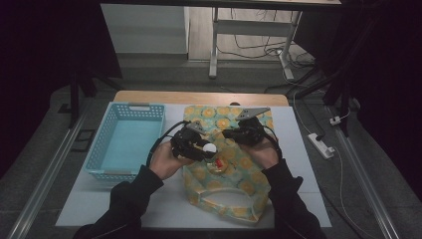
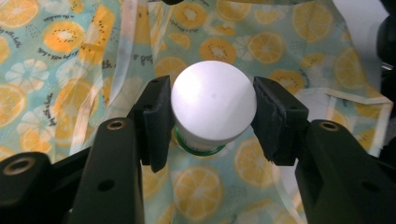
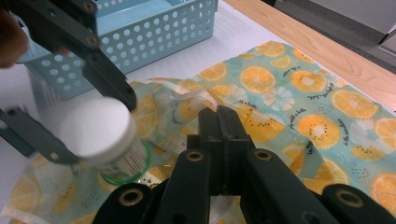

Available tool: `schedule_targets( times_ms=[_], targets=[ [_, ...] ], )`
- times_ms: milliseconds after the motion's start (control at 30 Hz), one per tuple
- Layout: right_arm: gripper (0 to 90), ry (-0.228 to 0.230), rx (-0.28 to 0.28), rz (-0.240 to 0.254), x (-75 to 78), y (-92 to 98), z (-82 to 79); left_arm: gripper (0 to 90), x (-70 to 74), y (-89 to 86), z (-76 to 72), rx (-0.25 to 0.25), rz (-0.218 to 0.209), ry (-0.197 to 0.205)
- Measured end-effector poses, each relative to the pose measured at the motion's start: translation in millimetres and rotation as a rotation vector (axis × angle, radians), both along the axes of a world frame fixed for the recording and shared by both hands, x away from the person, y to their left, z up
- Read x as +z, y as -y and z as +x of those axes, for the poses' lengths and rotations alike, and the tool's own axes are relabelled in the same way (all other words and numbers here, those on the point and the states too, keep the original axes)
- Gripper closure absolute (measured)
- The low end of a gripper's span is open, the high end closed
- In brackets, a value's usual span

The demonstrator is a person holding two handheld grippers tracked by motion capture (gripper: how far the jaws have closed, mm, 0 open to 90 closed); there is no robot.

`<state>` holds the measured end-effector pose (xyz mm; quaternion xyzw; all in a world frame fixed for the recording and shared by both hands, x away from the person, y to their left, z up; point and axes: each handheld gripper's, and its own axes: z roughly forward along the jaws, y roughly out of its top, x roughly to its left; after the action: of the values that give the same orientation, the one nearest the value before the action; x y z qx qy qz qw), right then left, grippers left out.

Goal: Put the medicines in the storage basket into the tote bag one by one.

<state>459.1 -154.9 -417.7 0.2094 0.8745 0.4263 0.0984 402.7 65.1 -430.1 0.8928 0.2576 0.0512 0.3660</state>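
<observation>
White-capped bottle (image 2: 213,105) showing against a citrus-print bag (image 1: 239,194)

The bag is showing orange slices, pale white slices and kiwi-like rounds on a turquoise ground. The bottle (image 3: 105,135) is wearing a white cap, a green band and a barcode label. Left of centre in the high view a light blue perforated basket (image 1: 102,144) is sitting on a white tabletop (image 1: 164,204); both grippers' jaws are black.

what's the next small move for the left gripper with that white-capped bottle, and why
Probably lower the white-capped bottle into the fruit-print bag. The left gripper has its jaws shut on the cap, holding the bottle just above the bag, while the right gripper is shut, seemingly pinching the bag's edge to hold it open.
</observation>
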Motion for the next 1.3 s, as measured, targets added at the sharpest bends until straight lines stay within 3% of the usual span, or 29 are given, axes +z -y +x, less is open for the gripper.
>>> schedule_targets(
  times_ms=[300,700,933,1167,1300],
  targets=[
    [89.5,0.000,-0.002,0.000,-0.3,0.5,0.3,50.1,-14.8,16.6,8.6,0.000,0.004,0.000],
    [89.5,0.000,0.003,-0.004,-0.8,-0.2,-0.1,50.0,-33.2,25.2,19.2,0.009,0.008,-0.009],
    [89.6,0.005,0.003,-0.011,-0.8,-0.1,-0.5,49.9,-43.0,29.9,20.2,0.005,0.029,0.011],
    [89.5,0.006,0.003,-0.011,-1.0,-0.1,-0.6,48.6,-45.0,27.3,21.6,0.009,-0.003,-0.001],
    [89.5,0.008,0.004,-0.010,-0.4,0.1,-0.8,38.5,-40.1,26.0,19.4,0.015,-0.021,-0.005]
  ],
)
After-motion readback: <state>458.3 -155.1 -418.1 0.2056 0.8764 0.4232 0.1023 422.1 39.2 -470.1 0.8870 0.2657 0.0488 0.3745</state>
